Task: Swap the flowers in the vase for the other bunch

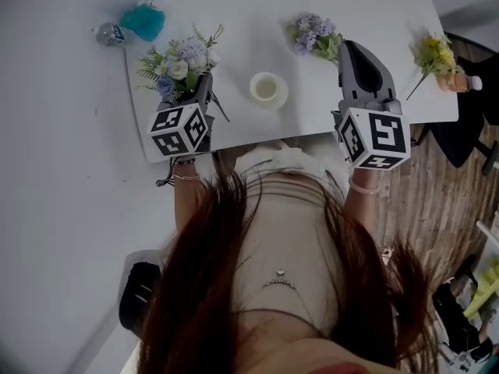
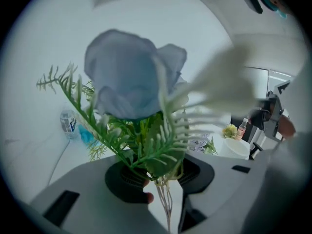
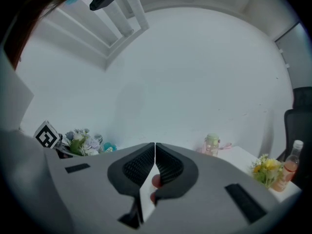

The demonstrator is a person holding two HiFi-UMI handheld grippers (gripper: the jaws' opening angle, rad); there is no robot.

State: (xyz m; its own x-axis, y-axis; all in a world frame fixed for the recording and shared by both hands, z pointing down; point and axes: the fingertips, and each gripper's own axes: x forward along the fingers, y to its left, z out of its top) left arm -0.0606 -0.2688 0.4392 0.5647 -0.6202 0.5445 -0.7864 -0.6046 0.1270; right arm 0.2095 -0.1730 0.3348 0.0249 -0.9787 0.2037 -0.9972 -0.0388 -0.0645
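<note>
One flower bunch (image 1: 181, 62), blooms up, sat clamped by its stems in the left gripper (image 2: 163, 179), with the vase (image 1: 269, 89) near on its right; the right gripper (image 3: 155, 161) was closed and empty.

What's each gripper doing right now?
Left gripper: closed on the blue-and-white flower bunch, at its stems.
Right gripper: closed, empty.

The bunch (image 2: 136, 82) has cloth-like petals, the table (image 1: 234, 22) is smooth matt white, the floor (image 1: 437, 201) wooden planks.
</note>
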